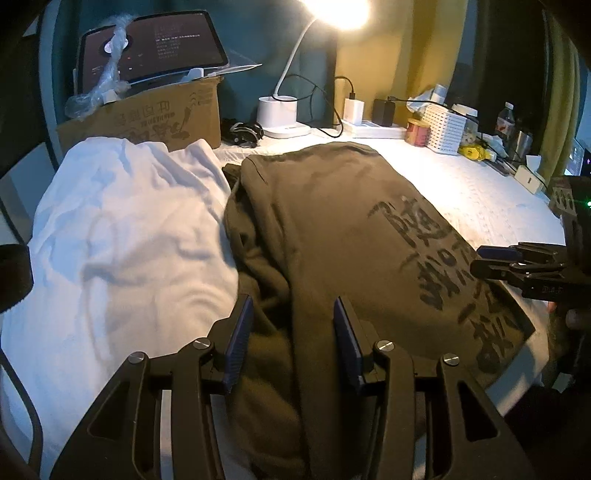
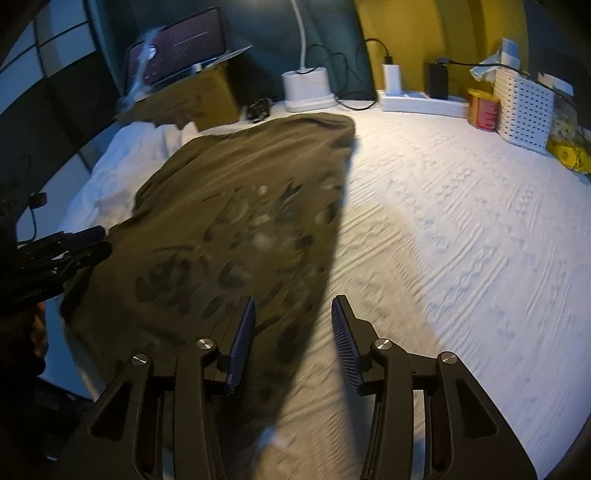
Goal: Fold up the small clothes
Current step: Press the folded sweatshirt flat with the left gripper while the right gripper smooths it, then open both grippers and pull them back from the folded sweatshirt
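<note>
The olive shirt [image 1: 332,229] lies flat on the white tabletop [image 2: 461,229] beside a white garment [image 1: 122,236], soft, light and floppy, best pinched at its near hem corners; both grippers' fingers [image 1: 236,347] hover spread, holding nothing

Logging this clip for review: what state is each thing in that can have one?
Olive shirt: partly folded, print up, rumpled along one side.
White garment: crumpled, unfolded.
Desk lamp: on.
Tablet: screen lit.
Left tool: open over the shirt.
Right tool: open at the shirt's edge.
</note>
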Tool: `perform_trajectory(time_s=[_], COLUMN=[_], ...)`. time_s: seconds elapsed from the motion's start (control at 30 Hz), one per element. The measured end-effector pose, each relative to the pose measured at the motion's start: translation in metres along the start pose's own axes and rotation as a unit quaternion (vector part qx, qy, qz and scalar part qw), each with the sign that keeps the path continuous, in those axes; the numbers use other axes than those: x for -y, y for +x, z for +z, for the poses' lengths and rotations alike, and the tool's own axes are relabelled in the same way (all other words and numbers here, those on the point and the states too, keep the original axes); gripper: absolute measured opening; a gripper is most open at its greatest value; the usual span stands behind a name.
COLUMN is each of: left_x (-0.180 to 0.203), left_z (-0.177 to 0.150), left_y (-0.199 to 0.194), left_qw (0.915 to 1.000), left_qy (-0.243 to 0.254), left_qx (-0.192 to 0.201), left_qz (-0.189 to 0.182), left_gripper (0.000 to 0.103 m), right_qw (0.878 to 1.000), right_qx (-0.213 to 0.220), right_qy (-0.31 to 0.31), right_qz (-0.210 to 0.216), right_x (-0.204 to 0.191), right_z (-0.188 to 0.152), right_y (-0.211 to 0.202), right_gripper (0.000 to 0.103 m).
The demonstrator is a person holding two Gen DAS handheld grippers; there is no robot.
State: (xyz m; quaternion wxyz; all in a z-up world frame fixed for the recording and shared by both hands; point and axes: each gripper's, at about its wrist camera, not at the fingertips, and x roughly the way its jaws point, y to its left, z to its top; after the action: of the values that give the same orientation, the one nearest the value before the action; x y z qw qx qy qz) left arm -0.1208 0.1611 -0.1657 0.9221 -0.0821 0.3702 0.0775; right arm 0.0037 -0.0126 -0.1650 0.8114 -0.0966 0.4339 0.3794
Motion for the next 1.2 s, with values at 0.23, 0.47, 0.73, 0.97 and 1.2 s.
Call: perform_trajectory(time_s=[0.23, 0.47, 0.73, 0.97, 1.2], left_x=[-0.001, 0.0, 0.005, 0.007, 0.016], left_z=[-0.013, -0.019, -0.023, -0.031, -0.024], left_y=[-0.006, -0.009, -0.015, -0.018, -0.025], left_qw=[0.9999, 0.9999, 0.9992, 0.9989, 0.9971], left_qy=[-0.011, -0.005, 0.007, 0.008, 0.028], left_qx=[-0.002, -0.013, -0.027, -0.042, -0.062], left_qz=[0.005, 0.011, 0.028, 0.02, 0.033], left_gripper=[0.055, 0.055, 0.055, 0.058, 0.059], right_qw=[1.0, 0.999, 0.999, 0.999, 0.998], right_qx=[0.003, -0.002, 0.002, 0.005, 0.008], right_qy=[-0.004, -0.009, -0.007, -0.019, -0.013], right_qz=[0.021, 0.035, 0.041, 0.039, 0.056], right_x=[-0.016, -0.025, -0.028, -0.036, -0.035], right_z=[-0.022, -0.033, -0.043, -0.052, -0.059], right_y=[-0.011, -0.016, -0.022, -0.027, -0.034], right_gripper=[0.024, 0.015, 0.015, 0.015, 0.015])
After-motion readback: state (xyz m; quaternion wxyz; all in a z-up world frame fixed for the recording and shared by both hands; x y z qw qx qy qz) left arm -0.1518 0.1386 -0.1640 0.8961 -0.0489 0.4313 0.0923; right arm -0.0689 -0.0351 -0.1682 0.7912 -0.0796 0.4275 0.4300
